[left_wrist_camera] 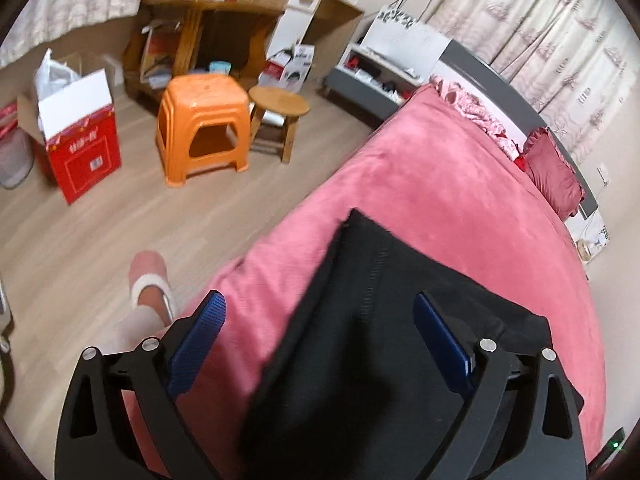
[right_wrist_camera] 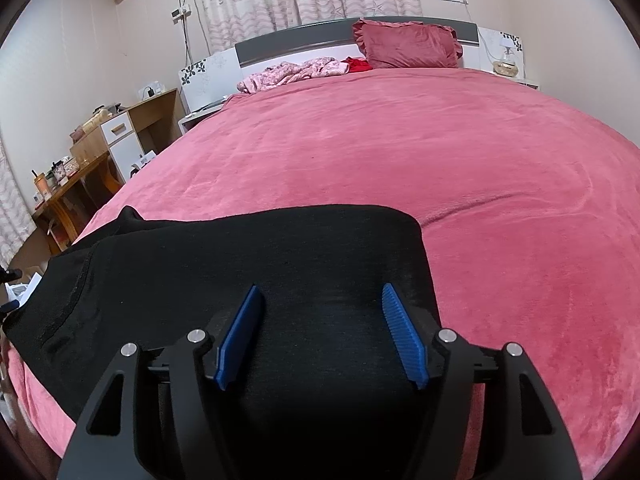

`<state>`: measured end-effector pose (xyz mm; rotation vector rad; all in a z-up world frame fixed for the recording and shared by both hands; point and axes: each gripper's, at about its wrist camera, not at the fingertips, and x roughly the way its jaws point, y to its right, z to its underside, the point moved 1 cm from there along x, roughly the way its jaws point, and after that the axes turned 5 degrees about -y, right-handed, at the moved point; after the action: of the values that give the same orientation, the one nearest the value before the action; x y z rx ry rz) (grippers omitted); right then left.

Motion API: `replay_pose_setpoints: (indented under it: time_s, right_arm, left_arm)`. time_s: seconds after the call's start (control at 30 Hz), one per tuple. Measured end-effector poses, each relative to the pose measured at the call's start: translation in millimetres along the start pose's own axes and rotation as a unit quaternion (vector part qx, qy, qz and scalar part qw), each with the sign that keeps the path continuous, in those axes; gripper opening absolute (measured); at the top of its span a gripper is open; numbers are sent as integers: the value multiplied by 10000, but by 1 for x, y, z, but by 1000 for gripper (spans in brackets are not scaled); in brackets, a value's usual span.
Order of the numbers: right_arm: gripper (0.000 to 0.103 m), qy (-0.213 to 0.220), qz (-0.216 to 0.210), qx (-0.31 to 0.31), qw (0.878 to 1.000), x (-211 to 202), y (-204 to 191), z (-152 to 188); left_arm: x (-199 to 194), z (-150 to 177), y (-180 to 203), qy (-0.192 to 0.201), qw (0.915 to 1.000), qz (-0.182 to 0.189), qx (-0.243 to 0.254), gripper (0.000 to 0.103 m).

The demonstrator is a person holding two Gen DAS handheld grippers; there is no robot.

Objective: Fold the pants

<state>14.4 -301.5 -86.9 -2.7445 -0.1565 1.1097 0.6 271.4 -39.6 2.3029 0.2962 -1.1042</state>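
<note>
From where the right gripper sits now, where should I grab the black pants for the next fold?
Probably at the far right corner of the black pants, near the rounded folded edge. It lies flat on the pink bedspread, so bring the open right gripper in low from the near side, one finger sliding under the edge. The left gripper, also open, could take the opposite end.

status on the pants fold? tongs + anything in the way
Left tongs open, right tongs open, both empty over black pants. Pants lie on pink bedspread. Nothing obstructing nearby.
</note>
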Motion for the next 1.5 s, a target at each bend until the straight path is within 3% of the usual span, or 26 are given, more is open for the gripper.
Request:
replay_pose_setpoints:
  time_s: [0.17, 0.3, 0.57, 0.77, 0.8, 0.97, 1.2, 1.5]
  right_arm:
    - [65, 1, 3, -6, 10000, 0, 0, 0]
    - [69, -5, 13, -72, 10000, 2, -5, 1]
    - [70, -5, 5, -70, 10000, 3, -7, 0]
    - [71, -8, 5, -83, 10000, 2, -8, -1]
    - [71, -8, 12, -91, 10000, 2, -8, -1]
    - [71, -7, 15, -87, 10000, 2, -8, -1]
    - [71, -8, 15, -88, 10000, 2, -8, -1]
    - [74, 4, 29, -123, 9999, 2, -11, -1]
  left_arm:
    - [10, 11, -11, -435, 9984, 348, 71, 94]
    - [20, 19, 4, -683, 9951, 119, 698, 94]
    - [31, 22, 8, -963, 9904, -173, 974, 93]
    - [30, 25, 19, -871, 9873, -180, 1318, 59]
    - [28, 25, 19, -830, 9883, -80, 1275, 45]
    - [19, 18, 10, -661, 9966, 274, 418, 15]
    - [-8, 11, 39, -259, 9961, 730, 418, 9]
    - [-42, 8, 90, 70, 9842, 1588, 776, 5]
